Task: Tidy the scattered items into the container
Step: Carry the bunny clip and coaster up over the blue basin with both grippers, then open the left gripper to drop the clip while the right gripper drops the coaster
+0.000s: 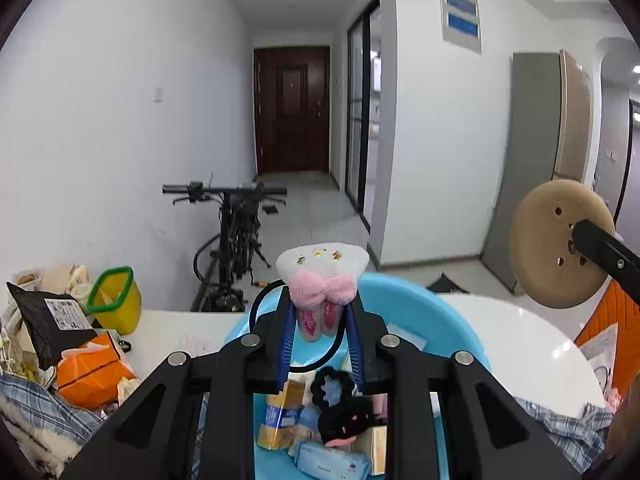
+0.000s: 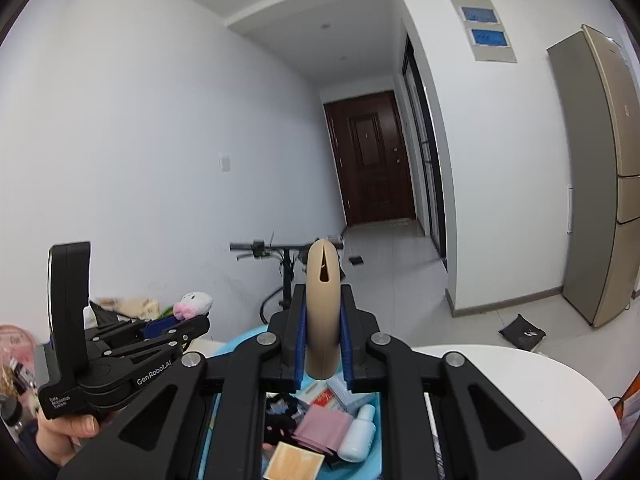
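Above the blue basin (image 1: 432, 312) on the white table (image 1: 532, 344), the left gripper (image 1: 320, 332) is clamped on a white-and-pink plush toy (image 1: 322, 276). The right gripper (image 2: 323, 344) is clamped on a tan round disc (image 2: 323, 312), held edge-on over the basin. Sundry small items already lie inside.

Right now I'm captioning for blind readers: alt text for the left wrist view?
The left tool grips a white plush toy with a pink bow over a blue basin of small items on a white table. At right, another tool holds a tan disc.
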`<action>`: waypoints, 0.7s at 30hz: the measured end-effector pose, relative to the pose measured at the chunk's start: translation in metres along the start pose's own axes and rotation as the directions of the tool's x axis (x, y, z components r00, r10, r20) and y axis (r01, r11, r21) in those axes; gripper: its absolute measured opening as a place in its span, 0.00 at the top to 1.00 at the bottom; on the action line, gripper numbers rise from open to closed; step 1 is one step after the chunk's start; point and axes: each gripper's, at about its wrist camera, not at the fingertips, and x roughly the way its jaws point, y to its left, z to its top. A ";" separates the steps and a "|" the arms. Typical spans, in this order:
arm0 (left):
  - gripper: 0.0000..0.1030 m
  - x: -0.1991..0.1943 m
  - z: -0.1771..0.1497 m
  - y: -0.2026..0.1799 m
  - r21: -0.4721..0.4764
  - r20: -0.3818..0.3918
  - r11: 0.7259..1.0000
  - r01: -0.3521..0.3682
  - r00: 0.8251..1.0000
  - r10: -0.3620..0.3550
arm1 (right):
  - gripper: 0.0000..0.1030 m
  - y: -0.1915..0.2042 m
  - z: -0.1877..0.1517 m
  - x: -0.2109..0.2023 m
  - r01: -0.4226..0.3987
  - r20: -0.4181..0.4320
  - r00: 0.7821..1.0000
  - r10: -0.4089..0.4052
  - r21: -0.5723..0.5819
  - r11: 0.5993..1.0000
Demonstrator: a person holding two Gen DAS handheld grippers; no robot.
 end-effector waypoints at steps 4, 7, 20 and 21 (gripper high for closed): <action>0.76 0.021 -0.003 -0.010 0.040 -0.129 0.999 0.020 0.992 -0.014 | 0.88 -0.002 -0.001 0.021 0.016 -0.148 0.989 -0.019 -0.018 1.000; 0.76 0.042 -0.011 -0.026 0.130 -0.259 0.991 0.016 0.966 0.018 | 0.88 -0.003 0.001 0.036 -0.013 -0.256 0.967 0.004 -0.034 0.999; 0.76 0.033 -0.006 -0.024 0.097 -0.271 0.994 0.046 0.962 -0.018 | 0.88 -0.007 0.008 0.036 -0.052 -0.345 0.938 0.035 -0.039 0.998; 0.76 0.034 -0.006 -0.025 0.100 -0.272 0.994 0.045 0.962 -0.016 | 0.88 -0.008 0.009 0.040 -0.057 -0.349 0.936 0.041 -0.035 0.998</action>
